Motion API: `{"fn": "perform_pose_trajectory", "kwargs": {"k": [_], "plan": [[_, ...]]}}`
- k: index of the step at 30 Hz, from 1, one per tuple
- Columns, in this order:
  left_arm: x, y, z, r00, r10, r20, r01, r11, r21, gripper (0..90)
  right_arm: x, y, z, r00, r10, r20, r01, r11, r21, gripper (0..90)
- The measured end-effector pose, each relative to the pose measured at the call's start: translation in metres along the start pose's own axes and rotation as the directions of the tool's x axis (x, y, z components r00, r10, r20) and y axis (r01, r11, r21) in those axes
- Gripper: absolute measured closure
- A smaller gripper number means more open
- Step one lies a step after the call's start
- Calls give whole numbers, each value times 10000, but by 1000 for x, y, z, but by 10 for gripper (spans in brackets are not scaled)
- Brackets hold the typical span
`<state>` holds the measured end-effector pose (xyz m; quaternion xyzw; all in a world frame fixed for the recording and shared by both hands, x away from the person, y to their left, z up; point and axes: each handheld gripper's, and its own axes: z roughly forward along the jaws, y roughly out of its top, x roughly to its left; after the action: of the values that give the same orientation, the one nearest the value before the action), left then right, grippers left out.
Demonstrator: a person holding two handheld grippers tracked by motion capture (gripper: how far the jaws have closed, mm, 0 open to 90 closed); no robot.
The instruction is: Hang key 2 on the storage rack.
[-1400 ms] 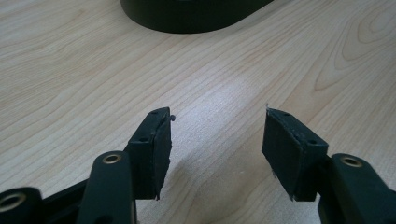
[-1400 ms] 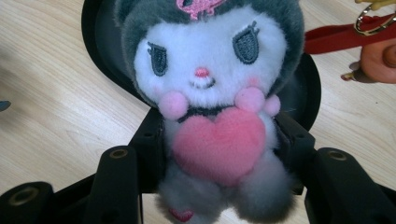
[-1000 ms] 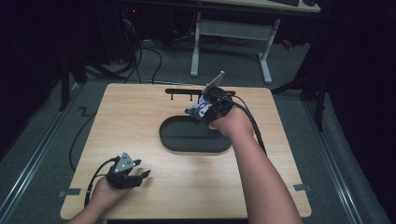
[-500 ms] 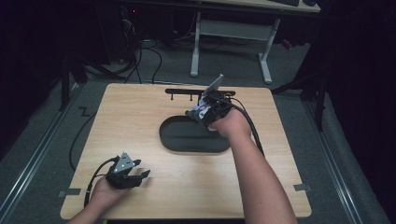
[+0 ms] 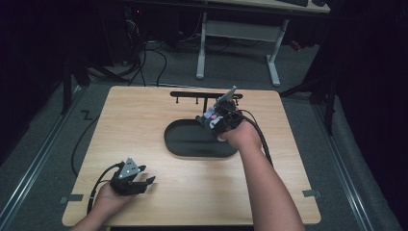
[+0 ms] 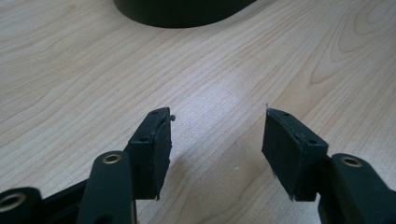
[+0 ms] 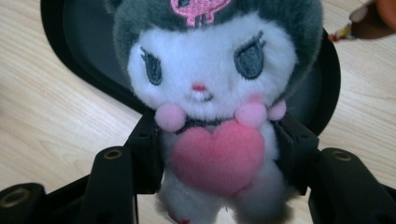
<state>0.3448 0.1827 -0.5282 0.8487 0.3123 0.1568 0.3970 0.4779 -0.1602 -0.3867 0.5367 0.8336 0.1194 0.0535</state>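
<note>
Since the earlier frame the right gripper (image 5: 211,119) has sunk a little toward the black oval tray (image 5: 183,144) at the middle of the table (image 5: 144,115), and its jaws have just been opening slightly with the plush toy (image 7: 210,107) between them; the left gripper (image 5: 144,183) lies as it did, well short of the tray on the person's side. In the right gripper view the pads flank the toy's body at its pink felt heart (image 7: 217,161), and the fur bulges around them, so the grip seems to hold, though loosening. The left gripper's jaws stand apart with nothing between them over bare wood. The likeliest slip is a release too early or off-centre: the toy hangs above the tray's far right rim, and a soft, round-headed, top-heavy plush could catch that raised edge and roll out onto the table. Long fur could also cling to the rubbery pads and drag the toy as the hand lifts. The toy is grey and white pile with stitched eyes and small pink pompoms; the tray is smooth, matte and shallow; the table is pale grained wood. A thin black rack (image 5: 202,95) stands just beyond the tray.
</note>
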Motion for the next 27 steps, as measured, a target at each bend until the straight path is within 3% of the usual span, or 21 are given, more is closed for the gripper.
{"fn": "perform_pose_trajectory", "kwargs": {"k": [13,27], "plan": [[0,0,0,10000,1,15,-1,10000,-21,426,-7,2,25,9992,396,-22,-397,9986,-361,411],[0,0,1,10000,2,31,-2,10000,-24,427,-10,0,24,9972,736,131,-723,9942,-796,292]]}}
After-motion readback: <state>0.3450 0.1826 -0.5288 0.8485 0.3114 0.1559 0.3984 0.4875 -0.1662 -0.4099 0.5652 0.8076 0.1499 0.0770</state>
